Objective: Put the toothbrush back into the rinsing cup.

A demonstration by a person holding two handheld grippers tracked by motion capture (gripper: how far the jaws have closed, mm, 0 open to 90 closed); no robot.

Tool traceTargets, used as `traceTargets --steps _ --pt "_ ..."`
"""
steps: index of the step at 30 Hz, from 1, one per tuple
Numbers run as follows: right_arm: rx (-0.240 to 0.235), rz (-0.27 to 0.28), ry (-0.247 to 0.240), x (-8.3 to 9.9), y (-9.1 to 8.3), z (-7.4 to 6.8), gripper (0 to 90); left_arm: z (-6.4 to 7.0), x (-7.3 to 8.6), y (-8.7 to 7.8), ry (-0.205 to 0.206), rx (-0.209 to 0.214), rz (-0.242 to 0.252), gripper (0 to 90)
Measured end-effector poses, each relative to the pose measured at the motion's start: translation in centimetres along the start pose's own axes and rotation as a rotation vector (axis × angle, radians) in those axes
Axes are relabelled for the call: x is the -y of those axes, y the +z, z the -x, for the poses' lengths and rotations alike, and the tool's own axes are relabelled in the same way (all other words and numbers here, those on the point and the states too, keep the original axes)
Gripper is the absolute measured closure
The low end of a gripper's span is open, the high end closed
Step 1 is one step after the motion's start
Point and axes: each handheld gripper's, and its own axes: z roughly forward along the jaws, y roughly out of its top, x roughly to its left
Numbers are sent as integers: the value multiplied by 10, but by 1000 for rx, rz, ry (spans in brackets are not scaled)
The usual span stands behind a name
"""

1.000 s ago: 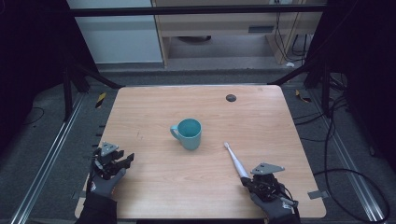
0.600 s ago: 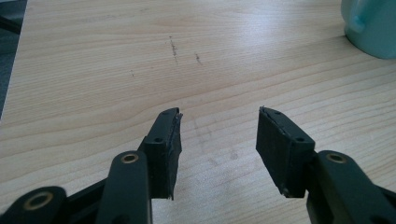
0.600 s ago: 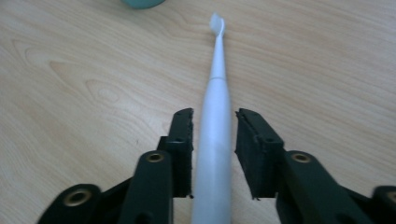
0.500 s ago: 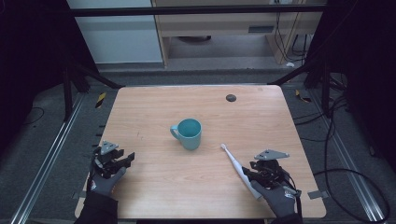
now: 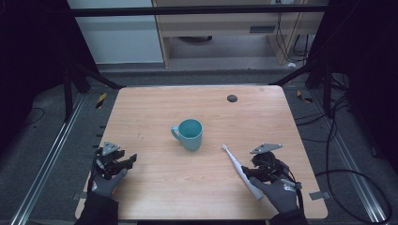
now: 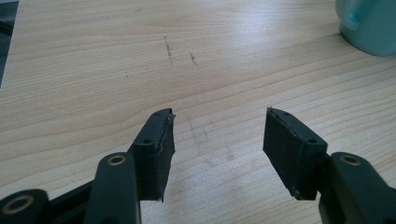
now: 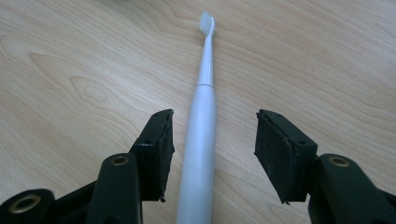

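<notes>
at the left edge of the table (image 5: 155, 103) the left gripper (image 5: 123, 161) rests low over bare wood, its jaws spread wide with nothing between them; in the left gripper view only wood grain and a few faint scuffs lie ahead, with the mug off to the upper right. near the middle stands the teal mug (image 5: 190, 134), upright, handle turned toward the left. to its right the white toothbrush (image 5: 240, 168) lies flat, bristle end pointing up toward the mug but well apart from it. the right gripper (image 7: 210, 156) straddles the handle, jaws wide, the handle nearer the left jaw and neither pad touching it. the risk, as i judge it: closing off-centre could nudge the smooth round handle so it rolls or squirts out, or the pads could scrape the table.
</notes>
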Motion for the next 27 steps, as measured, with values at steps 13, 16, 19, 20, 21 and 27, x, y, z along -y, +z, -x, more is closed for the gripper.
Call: traceTargets --steps 13,16,19,20,21,27 --pt "-11 -112 -31 -14 10 -3 456 0 0 1 4 8 -4 412" --pt "-7 -140 -30 -16 14 -3 456 0 0 0 3 9 -4 411" --pt "-6 -172 -35 -18 18 -3 461 0 0 1 10 13 -8 409" --pt "-4 -175 -41 -18 19 -2 463 0 0 1 8 14 -8 409" --pt "-3 -183 -43 -19 21 -2 464 0 0 1 9 14 -8 408" --pt "-10 -240 -46 -21 28 -1 483 0 0 1 8 15 -10 407"
